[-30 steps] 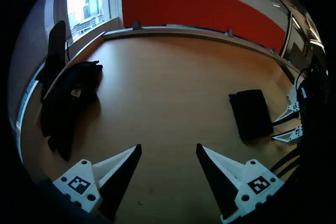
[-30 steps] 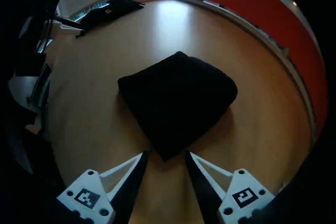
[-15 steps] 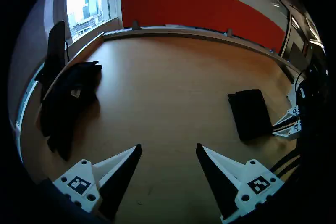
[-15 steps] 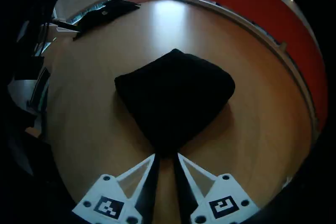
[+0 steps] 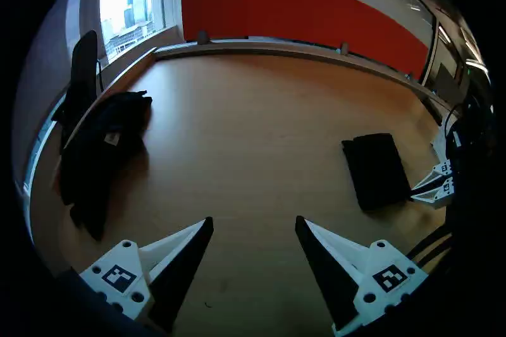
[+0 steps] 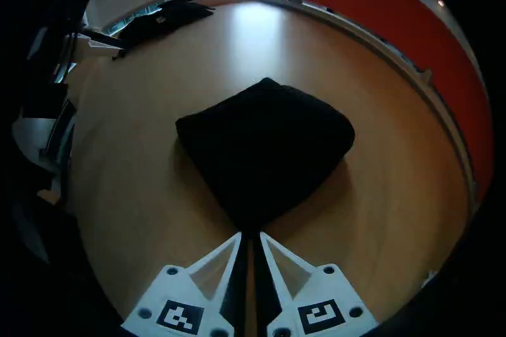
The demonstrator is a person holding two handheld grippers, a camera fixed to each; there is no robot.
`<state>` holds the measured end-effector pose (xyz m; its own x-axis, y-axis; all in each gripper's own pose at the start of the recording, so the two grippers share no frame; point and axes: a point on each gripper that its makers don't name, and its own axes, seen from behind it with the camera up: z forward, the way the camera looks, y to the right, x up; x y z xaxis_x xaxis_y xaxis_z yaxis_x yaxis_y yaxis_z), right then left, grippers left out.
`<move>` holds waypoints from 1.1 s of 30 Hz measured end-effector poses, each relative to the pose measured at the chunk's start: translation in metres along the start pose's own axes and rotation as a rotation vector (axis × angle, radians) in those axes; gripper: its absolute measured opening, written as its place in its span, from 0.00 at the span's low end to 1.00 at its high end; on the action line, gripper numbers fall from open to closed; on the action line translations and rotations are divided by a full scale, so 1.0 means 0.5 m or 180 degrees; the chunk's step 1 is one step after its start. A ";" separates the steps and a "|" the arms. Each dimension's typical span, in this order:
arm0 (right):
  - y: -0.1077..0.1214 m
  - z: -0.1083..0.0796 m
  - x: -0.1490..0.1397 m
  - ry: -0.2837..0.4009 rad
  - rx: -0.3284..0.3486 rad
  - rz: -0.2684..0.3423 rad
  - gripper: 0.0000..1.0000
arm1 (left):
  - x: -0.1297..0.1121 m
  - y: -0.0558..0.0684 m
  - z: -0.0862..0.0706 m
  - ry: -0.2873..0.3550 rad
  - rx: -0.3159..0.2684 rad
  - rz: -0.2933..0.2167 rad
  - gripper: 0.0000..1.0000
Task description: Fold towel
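My right tool [image 6: 252, 237] is drawn in to a narrow slit. The nearest corner of the towel [image 6: 269, 144] runs in between its two tips and is pinched there. The towel is black, folded into a thick pad with rounded edges, and lies flat on the wooden table [image 6: 386, 210]. Square black-and-white markers [image 6: 174, 316] sit on the white backs of the tool's fingers, on my side of the towel.

My left tool [image 5: 253, 220] is spread wide over bare table and carries the same kind of markers. The left gripper view puts the towel well apart from that tool. It also shows my right tool from the side, with its white fingers touching the towel's corner. The right gripper view gives the towel's top face close up, and the left tool's white fingers appear small, far beyond the towel.

Farther from the towel, across open table, a heap of dark clothing [image 5: 101, 147] lies by the table's edge. A small pale tag on it is too small to read. Behind the heap stands a dark chair [image 5: 85, 74]. Beyond the towel's far side a red partition [image 5: 303, 14] runs along the table's back edge, with a bright window [image 5: 129, 5] at its end.
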<state>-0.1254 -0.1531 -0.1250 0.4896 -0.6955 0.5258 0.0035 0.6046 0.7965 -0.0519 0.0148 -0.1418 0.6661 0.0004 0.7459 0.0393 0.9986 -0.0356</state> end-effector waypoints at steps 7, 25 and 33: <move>0.007 -0.024 0.029 0.0060 -0.0040 -0.0047 0.05 | -0.003 0.002 0.003 -0.0004 -0.0023 0.0002 0.97; 0.045 -0.089 0.205 0.0427 -0.0257 -0.0273 0.05 | 0.011 0.004 0.009 0.0073 -0.0098 -0.0016 0.97; 0.058 -0.119 0.283 0.0632 -0.0323 -0.0296 0.05 | 0.030 0.010 0.009 0.0112 -0.0134 0.0025 0.97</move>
<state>-0.0041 -0.2106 -0.0453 0.6450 -0.6661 0.3745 0.1394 0.5844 0.7994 -0.0452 0.0201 -0.1277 0.6923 0.0055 0.7215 0.0649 0.9955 -0.0698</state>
